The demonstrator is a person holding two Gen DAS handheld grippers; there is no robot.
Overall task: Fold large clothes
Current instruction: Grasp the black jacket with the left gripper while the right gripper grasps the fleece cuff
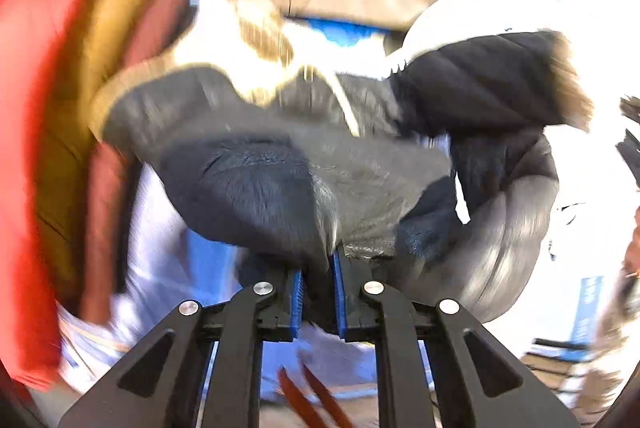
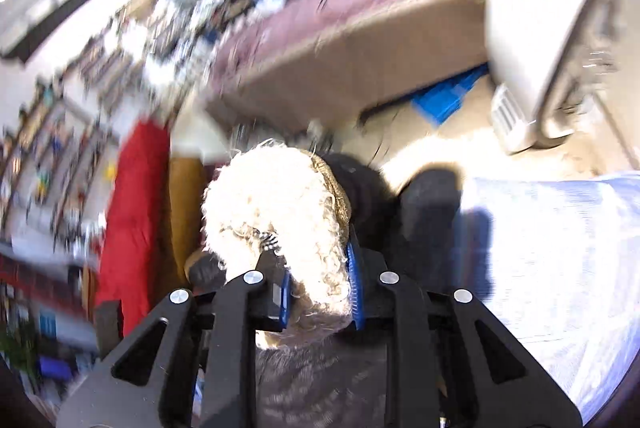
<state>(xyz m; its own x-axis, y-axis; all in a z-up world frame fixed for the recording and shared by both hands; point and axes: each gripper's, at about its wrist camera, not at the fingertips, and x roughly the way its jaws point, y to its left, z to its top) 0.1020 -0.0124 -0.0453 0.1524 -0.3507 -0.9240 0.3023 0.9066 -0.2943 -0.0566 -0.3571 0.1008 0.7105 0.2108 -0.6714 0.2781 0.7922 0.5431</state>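
A large dark coat (image 1: 280, 164) with cream fleece lining (image 1: 240, 40) and a fur-trimmed quilted part (image 1: 500, 80) hangs bunched in the air in the left wrist view. My left gripper (image 1: 318, 288) is shut on a fold of its dark fabric. In the right wrist view my right gripper (image 2: 318, 292) is shut on the coat's curly cream fleece (image 2: 276, 196), with dark fabric (image 2: 360, 188) beyond it. Both views are blurred by motion.
Red (image 1: 36, 148), mustard (image 1: 100, 68) and maroon garments hang at the left; they also show in the right wrist view (image 2: 136, 212). A pale blue cloth surface (image 2: 560, 268) lies at the right. A beige table (image 2: 360, 60) and a grey bin (image 2: 536, 28) stand beyond.
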